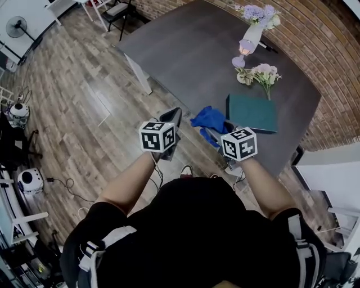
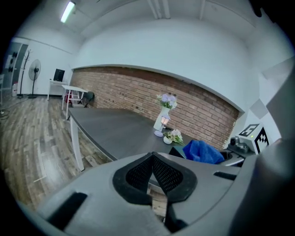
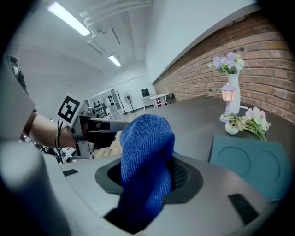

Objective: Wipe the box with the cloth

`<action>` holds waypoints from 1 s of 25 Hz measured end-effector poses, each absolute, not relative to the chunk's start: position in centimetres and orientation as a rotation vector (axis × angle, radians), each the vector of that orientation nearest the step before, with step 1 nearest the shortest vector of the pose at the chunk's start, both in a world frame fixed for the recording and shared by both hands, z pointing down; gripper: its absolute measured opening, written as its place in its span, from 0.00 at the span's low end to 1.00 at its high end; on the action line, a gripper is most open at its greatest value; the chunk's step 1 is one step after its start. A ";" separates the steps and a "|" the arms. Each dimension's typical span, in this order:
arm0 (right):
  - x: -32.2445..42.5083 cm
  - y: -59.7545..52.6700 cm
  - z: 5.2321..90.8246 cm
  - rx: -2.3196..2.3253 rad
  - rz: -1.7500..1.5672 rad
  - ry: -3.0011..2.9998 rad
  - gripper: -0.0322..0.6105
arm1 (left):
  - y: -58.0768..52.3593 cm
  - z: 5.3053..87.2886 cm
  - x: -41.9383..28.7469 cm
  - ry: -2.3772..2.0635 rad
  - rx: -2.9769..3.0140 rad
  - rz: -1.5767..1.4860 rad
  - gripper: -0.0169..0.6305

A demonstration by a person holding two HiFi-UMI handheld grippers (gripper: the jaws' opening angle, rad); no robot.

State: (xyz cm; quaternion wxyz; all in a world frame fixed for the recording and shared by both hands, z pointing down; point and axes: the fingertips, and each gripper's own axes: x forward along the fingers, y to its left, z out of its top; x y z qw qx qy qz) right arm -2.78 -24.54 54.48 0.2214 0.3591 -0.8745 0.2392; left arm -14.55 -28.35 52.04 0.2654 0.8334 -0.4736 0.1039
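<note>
A flat dark teal box (image 1: 251,112) lies on the grey table (image 1: 191,50) near its right end; the right gripper view shows the box (image 3: 249,161) with two embossed circles on its lid. My right gripper (image 3: 152,177) is shut on a blue cloth (image 3: 146,156), which bunches up between the jaws. In the head view the cloth (image 1: 209,119) hangs just left of the box, held off the table edge. My left gripper (image 2: 152,177) is shut with nothing in it, held beside the table's near edge, left of the cloth (image 2: 203,151).
A white vase of purple flowers (image 1: 256,22), a small lamp (image 1: 243,49) and a posy (image 1: 260,74) stand beyond the box. A brick wall (image 1: 315,45) runs along the table's far side. Wooden floor (image 1: 67,95) lies to the left, with chairs (image 1: 115,11) at the far end.
</note>
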 end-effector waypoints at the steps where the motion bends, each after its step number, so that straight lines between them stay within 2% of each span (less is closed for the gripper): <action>1: -2.7 -24.9 54.0 1.008 0.646 -2.425 0.33 | -28.3 52.3 -15.0 -1.271 2.247 0.281 0.04; 3: -0.3 -26.5 52.9 1.117 0.645 -2.413 0.33 | -28.5 52.4 -15.0 -1.239 2.263 0.273 0.04; 7: 9.8 -28.7 49.9 1.484 0.628 -2.267 0.33 | -29.0 52.4 -13.0 -1.160 2.327 0.265 0.04; 14: 23.7 -23.7 46.3 1.854 0.580 -2.072 0.33 | -28.2 50.0 -6.1 -1.022 2.461 0.291 0.04; 19: 29.0 -19.0 45.9 1.963 0.555 -2.016 0.33 | -25.2 47.8 -0.2 -0.965 2.570 0.319 0.04; 25: 31.6 -13.3 45.4 1.991 0.451 -2.017 0.33 | -19.6 46.8 3.7 -0.990 2.584 0.332 0.04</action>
